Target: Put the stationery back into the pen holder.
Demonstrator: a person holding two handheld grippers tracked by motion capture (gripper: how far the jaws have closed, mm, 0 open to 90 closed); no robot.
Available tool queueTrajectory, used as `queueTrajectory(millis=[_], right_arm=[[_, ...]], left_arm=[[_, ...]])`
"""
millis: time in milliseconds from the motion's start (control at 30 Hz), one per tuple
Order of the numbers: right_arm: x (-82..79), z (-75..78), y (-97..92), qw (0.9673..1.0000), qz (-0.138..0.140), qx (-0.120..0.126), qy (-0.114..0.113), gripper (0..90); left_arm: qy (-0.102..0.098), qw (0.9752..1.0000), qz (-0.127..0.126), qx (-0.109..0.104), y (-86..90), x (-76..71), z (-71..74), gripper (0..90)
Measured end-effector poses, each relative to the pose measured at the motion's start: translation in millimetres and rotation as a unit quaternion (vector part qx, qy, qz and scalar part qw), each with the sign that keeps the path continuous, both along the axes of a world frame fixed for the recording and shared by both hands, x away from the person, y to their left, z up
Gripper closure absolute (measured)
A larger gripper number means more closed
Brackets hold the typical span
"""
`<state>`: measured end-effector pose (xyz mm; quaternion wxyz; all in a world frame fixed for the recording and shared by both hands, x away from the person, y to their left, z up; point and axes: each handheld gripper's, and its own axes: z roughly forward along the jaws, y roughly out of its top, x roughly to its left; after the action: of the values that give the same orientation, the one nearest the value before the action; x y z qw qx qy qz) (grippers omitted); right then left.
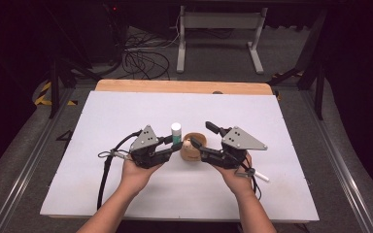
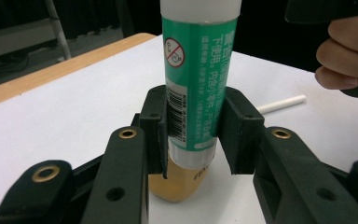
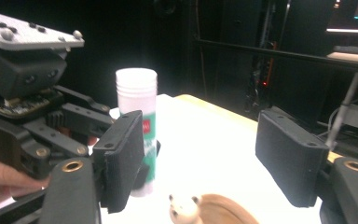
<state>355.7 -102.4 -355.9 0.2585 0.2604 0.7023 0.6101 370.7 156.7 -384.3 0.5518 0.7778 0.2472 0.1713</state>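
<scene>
The left gripper [image 1: 174, 143] has its fingers [image 2: 156, 126] clamped on the green-labelled glue stick [image 2: 196, 79], squeezing the lower part of the tube and holding it upright. The stick sits near the middle of the white tabletop [image 1: 126, 111], just beside the wooden holder [image 1: 192, 148], a round light-wood piece with a small animal figure on its near edge. From the left gripper view the tube's base hangs right over a tan wooden shape, so I'd judge this as the stick going into, or coming out of, that holder.

The right gripper [image 1: 201, 133] stands with its fingers [image 3: 121, 161] well apart, nothing between them, spread around the holder's far and near sides without pressing it.

To do this well: keep the stick dead vertical, move it straight along its own axis, and let the right fingers close gently on the holder to steady it, since light wood will slide or tip. The left grip is low on the tube, so the top could wobble; slow hands help.

Hard to read: whether the stick's base touches the wood or hovers above it, I cannot tell, because the left fingers cover the joint. The holder's opening is cut off at the bottom of the right gripper view. A white rod [image 1: 261, 176] lies by the right hand [image 1: 238, 177]; what it is stays unclear.
</scene>
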Motion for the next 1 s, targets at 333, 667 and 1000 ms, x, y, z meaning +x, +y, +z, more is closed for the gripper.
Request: queueTrajectory(millis=[333, 667, 1000], right_arm=[[0.8, -0.4, -22.5, 0.9999, -0.015, -0.006, 0.005, 30.0], [1.1, 1.0, -31.7, 0.9998, -0.02, -0.003, 0.009, 30.2], [1.1, 1.2, -33.3, 0.9997, -0.022, -0.004, 0.01, 30.4]], left_arm=[[-0.02, 0.9997, 0.006, -0.015, -10.2, 14.0, 2.7, 65.5], [-0.025, 0.9988, 0.015, -0.039, -25.4, 30.3, -4.6, 65.5], [0.003, 0.9977, 0.014, -0.067, -33.0, 47.1, -17.7, 65.4]])
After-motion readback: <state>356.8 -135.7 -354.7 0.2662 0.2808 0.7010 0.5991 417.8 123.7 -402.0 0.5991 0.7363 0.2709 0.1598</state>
